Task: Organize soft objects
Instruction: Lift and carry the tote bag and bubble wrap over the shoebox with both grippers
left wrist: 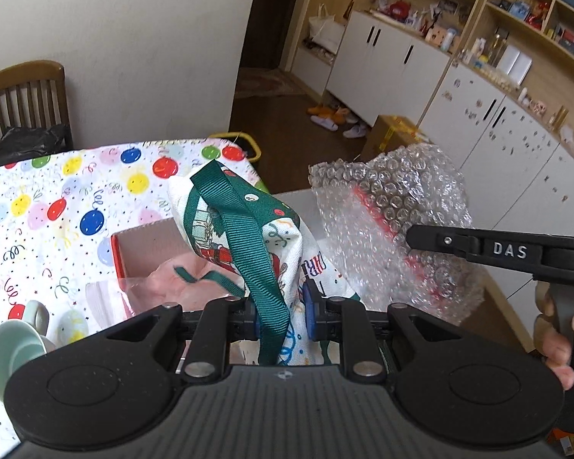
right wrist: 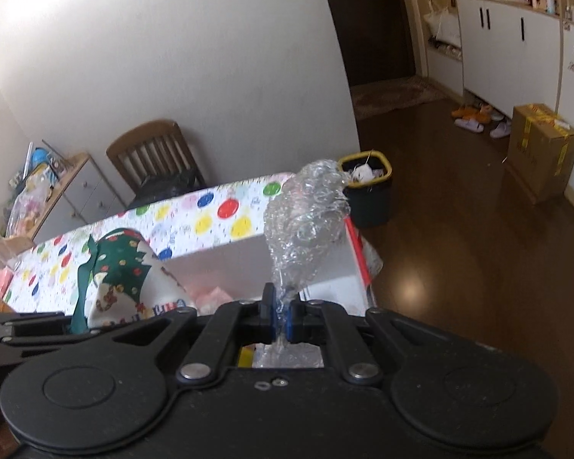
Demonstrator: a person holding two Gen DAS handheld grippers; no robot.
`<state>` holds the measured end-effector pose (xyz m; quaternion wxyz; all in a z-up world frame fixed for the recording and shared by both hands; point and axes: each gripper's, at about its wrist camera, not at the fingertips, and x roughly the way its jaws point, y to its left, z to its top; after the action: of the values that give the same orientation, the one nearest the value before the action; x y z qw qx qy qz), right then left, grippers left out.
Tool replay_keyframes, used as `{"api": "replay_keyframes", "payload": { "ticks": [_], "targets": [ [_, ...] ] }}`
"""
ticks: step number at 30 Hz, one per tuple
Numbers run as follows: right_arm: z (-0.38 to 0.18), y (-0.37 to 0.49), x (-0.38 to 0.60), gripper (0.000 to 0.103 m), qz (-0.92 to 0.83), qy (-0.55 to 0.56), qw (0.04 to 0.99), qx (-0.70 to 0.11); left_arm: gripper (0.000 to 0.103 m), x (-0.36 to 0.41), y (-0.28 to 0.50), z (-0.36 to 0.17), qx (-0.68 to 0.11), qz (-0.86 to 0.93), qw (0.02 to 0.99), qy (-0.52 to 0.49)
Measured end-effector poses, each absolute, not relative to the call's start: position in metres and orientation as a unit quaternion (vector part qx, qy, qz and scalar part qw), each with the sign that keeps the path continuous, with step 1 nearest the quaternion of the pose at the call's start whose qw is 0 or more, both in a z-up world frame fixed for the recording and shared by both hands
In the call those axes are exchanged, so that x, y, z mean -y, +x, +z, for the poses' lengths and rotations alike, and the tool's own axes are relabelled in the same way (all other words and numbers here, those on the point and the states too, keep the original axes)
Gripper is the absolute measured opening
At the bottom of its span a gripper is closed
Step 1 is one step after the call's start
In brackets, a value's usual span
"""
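Black tongs (left wrist: 281,315) w/ blue pads, silver pins, "DAS" mark.

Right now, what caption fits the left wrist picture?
Left gripper clamps a green-strapped printed cloth bag above an open cardboard box.

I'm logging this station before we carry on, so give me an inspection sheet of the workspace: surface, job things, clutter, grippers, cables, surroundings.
Surface: table under a balloon-print cloth.
Job's things: printed fabric bag with green strap, held up over an open box holding pink material; bubble wrap held up beside it.
Clutter: pale green mug lying tipped at the near left corner.
Grippers: left gripper shut on the bag and strap; right gripper shut on the bubble wrap.
Cables: nothing seen.
Surroundings: wooden chair at the wall, yellow-rimmed bin past the table, cardboard carton and slippers on the floor, crowded shelves.
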<state>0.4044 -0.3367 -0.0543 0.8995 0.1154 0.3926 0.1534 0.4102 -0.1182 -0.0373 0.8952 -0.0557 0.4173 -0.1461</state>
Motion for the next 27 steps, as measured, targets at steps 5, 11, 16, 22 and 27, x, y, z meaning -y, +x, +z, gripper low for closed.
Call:
{"api": "replay_keyframes", "payload": {
  "ticks": [5, 11, 16, 22, 27],
  "targets": [
    [-0.061, 0.406, 0.333, 0.004, 0.162, 0.113, 0.892, -0.407, 0.020, 0.119, 0.416, -0.046, -0.426, -0.140, 0.893, -0.050],
    [-0.071, 0.414, 0.326, 0.004, 0.169, 0.108, 0.883, -0.425, 0.020, 0.121, 0.421, -0.058, -0.438, -0.133, 0.888, -0.048],
    [-0.081, 0.421, 0.322, 0.004, 0.173, 0.105, 0.875, -0.439, 0.020, 0.120, 0.427, -0.066, -0.449, -0.133, 0.883, -0.046],
    [-0.091, 0.426, 0.321, 0.004, 0.178, 0.102, 0.872, -0.445, 0.019, 0.117, 0.432, -0.076, -0.461, -0.126, 0.877, -0.046],
    [-0.097, 0.429, 0.319, 0.004, 0.177, 0.095, 0.871, -0.449, 0.019, 0.118, 0.435, -0.083, -0.468, -0.123, 0.874, -0.040]
  ]
}}
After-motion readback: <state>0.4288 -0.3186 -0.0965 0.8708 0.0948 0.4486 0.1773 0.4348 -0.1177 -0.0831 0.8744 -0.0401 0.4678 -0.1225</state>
